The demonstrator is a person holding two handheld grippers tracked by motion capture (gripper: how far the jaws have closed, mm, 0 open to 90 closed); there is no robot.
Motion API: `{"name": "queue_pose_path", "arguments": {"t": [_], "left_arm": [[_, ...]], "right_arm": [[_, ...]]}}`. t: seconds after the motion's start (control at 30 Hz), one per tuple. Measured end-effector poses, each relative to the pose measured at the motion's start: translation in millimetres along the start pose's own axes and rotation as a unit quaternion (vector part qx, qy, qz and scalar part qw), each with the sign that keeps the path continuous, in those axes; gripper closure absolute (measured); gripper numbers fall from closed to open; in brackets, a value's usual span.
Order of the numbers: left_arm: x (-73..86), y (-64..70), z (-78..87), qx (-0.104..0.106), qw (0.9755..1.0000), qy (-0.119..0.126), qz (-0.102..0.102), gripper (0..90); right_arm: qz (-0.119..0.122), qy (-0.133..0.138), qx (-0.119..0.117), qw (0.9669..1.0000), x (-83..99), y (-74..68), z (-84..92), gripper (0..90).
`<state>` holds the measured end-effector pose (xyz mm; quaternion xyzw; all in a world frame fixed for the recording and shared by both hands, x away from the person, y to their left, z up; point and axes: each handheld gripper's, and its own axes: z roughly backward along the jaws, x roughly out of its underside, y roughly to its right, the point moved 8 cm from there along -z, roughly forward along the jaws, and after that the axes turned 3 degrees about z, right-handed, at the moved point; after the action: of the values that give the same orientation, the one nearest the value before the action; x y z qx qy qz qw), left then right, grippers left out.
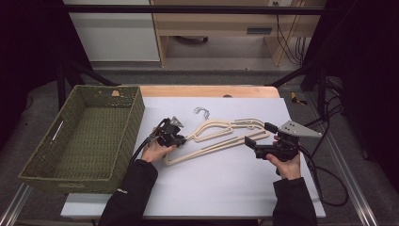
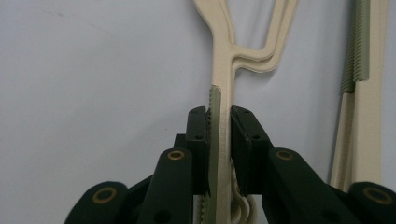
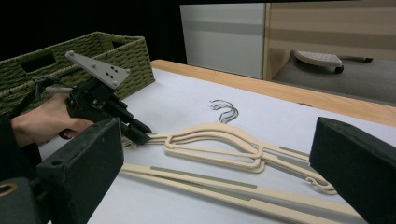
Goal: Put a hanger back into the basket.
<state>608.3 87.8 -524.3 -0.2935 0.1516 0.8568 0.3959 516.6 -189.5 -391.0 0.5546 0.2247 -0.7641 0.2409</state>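
Observation:
Several cream plastic hangers (image 1: 221,134) lie stacked on the white table cover (image 1: 211,183), their wire hooks (image 1: 201,111) pointing to the far side. My left gripper (image 1: 184,138) is shut on the left arm of the stack. In the left gripper view its jaws (image 2: 219,116) pinch a cream hanger arm (image 2: 224,56) with a ribbed green strip. My right gripper (image 1: 259,134) stands open at the right end of the stack, pads apart from it. In the right gripper view the hangers (image 3: 210,140) lie ahead between the wide jaws (image 3: 219,154), with the left gripper (image 3: 140,133) beyond.
A green woven basket (image 1: 136,113) stands at the table's left, its near wall close to my left hand; it also shows in the right gripper view (image 3: 116,44). Cables trail off the right edge. A wooden table strip (image 1: 207,91) runs along the far side.

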Motion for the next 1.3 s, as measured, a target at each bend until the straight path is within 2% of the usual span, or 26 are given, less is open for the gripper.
{"name": "queue_pose_path", "arguments": {"t": [0.07, 0.3, 0.57, 0.73, 0.87, 1.17, 1.3], "left_arm": [[-0.3, 0.0, 0.9, 0.001, 1.0, 0.002, 0.005, 77.6], [-1.9, 4.0, 6.1, 0.006, 1.0, 0.001, -0.002, 78.6], [-8.6, 8.8, 13.5, 0.004, 0.9998, 0.021, -0.004, 78.9], [-1.1, 7.7, 1.6, -0.008, 0.9998, -0.007, -0.014, 78.8], [-1.4, 5.9, 1.6, -0.012, 0.9998, -0.002, -0.014, 78.7], [-2.3, 3.8, 2.1, -0.005, 1.0, 0.007, 0.004, 76.6], [-1.8, 4.1, 2.3, 0.001, 1.0, 0.005, 0.006, 76.2]], "right_arm": [[0.0, -0.001, 0.0, 1.0, 0.1, -0.1, 0.1, 3.3], [0.0, -0.001, -0.001, 1.0, 0.6, -0.4, -1.3, 3.3], [0.001, -0.002, 0.0, 1.0, 1.0, -0.2, -1.7, 3.8], [0.001, -0.003, -0.002, 1.0, 1.5, -0.9, -2.3, 3.8], [0.001, -0.003, -0.002, 1.0, 1.4, -0.6, -2.1, 3.7], [0.0, -0.002, -0.003, 1.0, 1.2, -0.8, -1.8, 3.7], [-0.001, -0.002, -0.003, 1.0, 1.1, -1.0, -1.9, 3.7]]}}
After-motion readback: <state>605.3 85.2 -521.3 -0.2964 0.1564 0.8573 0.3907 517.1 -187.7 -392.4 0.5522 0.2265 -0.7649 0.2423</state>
